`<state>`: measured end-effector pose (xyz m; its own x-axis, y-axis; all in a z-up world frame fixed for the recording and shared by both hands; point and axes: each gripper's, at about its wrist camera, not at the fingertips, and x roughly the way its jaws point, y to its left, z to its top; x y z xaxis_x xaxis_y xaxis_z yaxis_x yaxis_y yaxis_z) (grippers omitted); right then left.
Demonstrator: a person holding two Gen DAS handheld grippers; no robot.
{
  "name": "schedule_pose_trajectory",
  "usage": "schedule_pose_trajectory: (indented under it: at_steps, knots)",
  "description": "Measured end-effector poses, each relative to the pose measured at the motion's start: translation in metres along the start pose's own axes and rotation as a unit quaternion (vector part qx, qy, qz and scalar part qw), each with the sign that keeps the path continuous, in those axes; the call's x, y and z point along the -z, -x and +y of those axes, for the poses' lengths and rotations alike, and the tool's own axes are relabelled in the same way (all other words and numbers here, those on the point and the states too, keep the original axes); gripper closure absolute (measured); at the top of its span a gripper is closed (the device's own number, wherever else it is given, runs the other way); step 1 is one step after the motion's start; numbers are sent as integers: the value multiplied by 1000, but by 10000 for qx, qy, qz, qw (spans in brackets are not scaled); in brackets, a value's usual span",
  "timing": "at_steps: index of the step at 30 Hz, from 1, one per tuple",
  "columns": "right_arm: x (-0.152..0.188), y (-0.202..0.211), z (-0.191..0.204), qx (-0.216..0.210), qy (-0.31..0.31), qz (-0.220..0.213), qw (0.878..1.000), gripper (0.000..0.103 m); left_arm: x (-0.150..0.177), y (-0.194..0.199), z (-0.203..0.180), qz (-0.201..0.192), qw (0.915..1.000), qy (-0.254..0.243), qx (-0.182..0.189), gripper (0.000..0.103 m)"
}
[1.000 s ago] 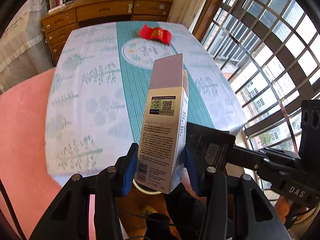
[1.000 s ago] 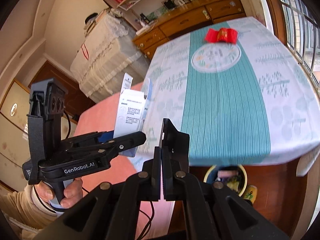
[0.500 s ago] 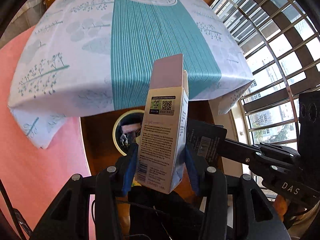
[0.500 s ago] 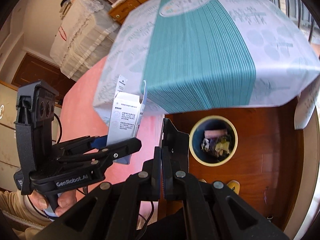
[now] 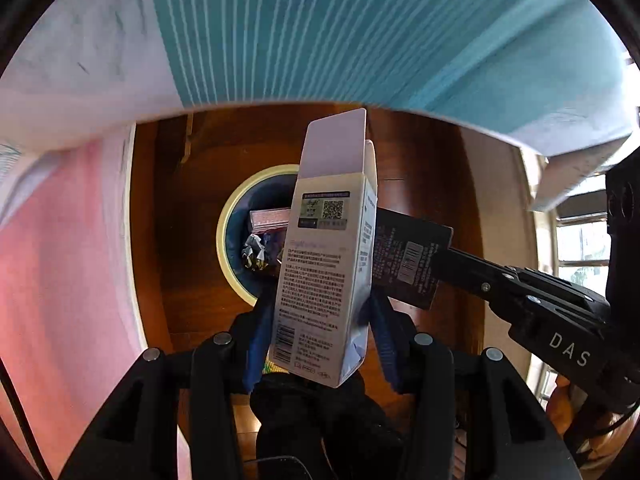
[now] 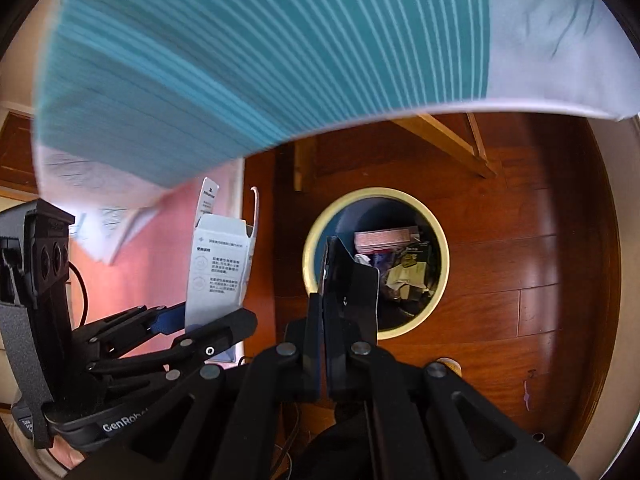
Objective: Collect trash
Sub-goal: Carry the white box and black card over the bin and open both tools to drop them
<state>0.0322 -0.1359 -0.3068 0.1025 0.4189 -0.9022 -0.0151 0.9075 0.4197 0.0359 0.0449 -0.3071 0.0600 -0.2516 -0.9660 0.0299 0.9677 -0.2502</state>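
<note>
Left gripper clamping white carton, right gripper pinching flat black card, round bin below

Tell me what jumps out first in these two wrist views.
The tall white carton with its top flap open, clamped upright in the left gripper, fills the left view's centre. Beside it the right gripper pinches a flat black box. Below both, on the wooden floor, sits the yellow-rimmed bin holding trash.

Daylight from window right of the left gripper. Tablecloth above both claws motion-blurred; gripped white carton sharp. Heavy fisheye vignette at edges.
</note>
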Motion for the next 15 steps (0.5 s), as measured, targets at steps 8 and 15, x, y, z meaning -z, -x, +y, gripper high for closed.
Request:
schedule_pose_trajectory:
  at_steps: [8,15]
  knots:
    - [0,-62,-22,225,-117,96,9996,101,-9,-73,25,-14,9994,136,-328,43]
    - [2,-70,-20,400,-163,88,9990,70,-3,-84,38,9,9975,341,-625,11]
